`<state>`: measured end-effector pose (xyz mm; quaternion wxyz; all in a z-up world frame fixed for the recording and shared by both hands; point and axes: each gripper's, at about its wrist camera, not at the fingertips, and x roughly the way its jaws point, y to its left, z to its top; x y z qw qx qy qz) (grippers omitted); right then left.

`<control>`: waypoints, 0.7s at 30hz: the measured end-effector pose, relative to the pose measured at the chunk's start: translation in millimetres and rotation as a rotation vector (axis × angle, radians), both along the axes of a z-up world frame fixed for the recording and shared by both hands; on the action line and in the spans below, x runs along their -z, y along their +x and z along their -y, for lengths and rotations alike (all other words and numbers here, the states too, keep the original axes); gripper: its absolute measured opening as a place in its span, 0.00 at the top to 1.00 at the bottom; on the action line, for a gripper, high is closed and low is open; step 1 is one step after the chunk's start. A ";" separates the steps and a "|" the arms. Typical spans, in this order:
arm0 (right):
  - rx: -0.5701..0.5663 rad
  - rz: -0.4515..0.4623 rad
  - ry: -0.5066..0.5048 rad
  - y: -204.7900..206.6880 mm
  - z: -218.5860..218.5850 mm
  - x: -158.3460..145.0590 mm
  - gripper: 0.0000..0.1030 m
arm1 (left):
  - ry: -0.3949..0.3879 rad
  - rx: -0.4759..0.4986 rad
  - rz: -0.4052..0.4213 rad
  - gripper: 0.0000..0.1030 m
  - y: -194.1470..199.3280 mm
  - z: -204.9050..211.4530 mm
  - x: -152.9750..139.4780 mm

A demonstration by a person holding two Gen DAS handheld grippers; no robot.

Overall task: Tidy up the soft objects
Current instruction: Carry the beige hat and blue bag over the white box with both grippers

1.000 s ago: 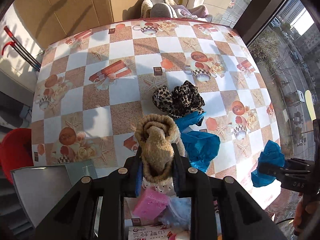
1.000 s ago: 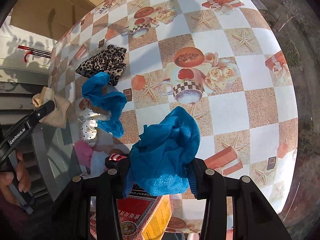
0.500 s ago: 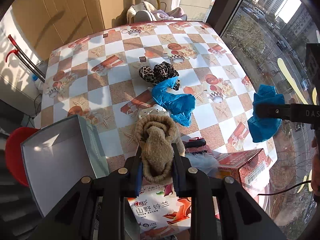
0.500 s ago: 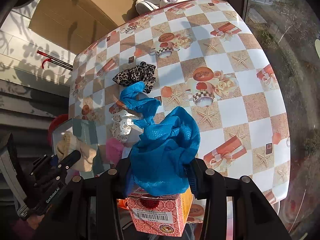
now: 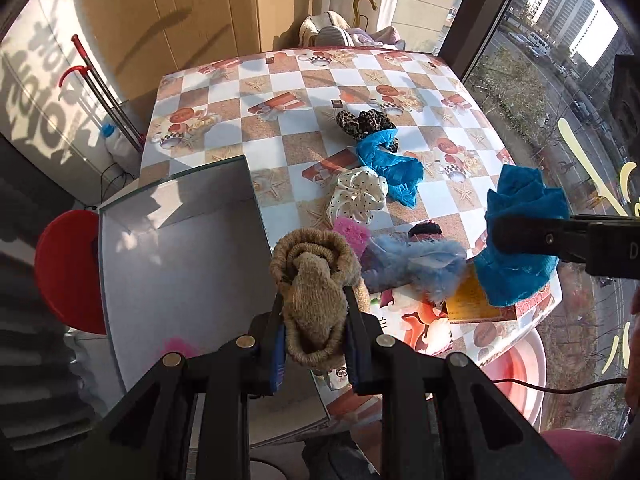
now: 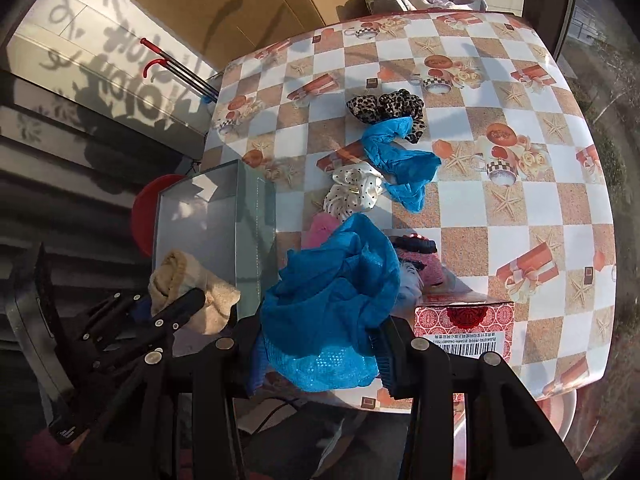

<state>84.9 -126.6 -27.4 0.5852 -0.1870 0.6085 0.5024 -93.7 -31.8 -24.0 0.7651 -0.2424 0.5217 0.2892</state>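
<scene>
A table [image 5: 280, 152] covered with a checkered cloth printed with teacups, starfish and gift boxes fills both views, and a grey open box [image 5: 176, 264] sits at its near left corner, its glass-like wall [image 6: 256, 240] facing the pile of soft things. Beside the box's far side a red stool [image 5: 60, 272] shows below the table edge. A red patterned carton [image 6: 464, 324] lies at the near edge of the table. The right gripper [image 6: 320, 356] is closed on a bunched blue mesh cloth [image 6: 332, 304], held above the near edge of the table just right of the grey box. The left gripper [image 5: 314, 336] is clamped on a tan knitted sock [image 5: 316, 276], held over the box's near right corner. On the cloth, a second blue cloth [image 5: 390, 164] lies against a leopard-print scrunchie [image 5: 364, 120], and a cream polka-dot scrunchie [image 5: 358, 196] touches its near end. Nearer still lie a pink sponge-like piece [image 5: 352, 232], a pale blue fluffy item [image 5: 416, 264] and a small dark scrunchie [image 5: 426, 230], close together.
</scene>
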 end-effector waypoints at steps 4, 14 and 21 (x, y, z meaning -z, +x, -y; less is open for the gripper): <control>-0.064 -0.011 -0.005 -36.4 -18.9 3.9 0.56 | 0.021 -0.076 -0.003 0.75 -36.3 -9.0 -1.4; -0.239 0.004 -0.021 -103.2 -63.0 4.2 0.56 | 0.019 -0.242 0.005 0.75 -102.3 -26.6 3.8; -0.313 0.024 -0.028 -128.7 -75.6 4.8 0.56 | 0.012 -0.279 0.014 0.75 -116.5 -31.5 6.7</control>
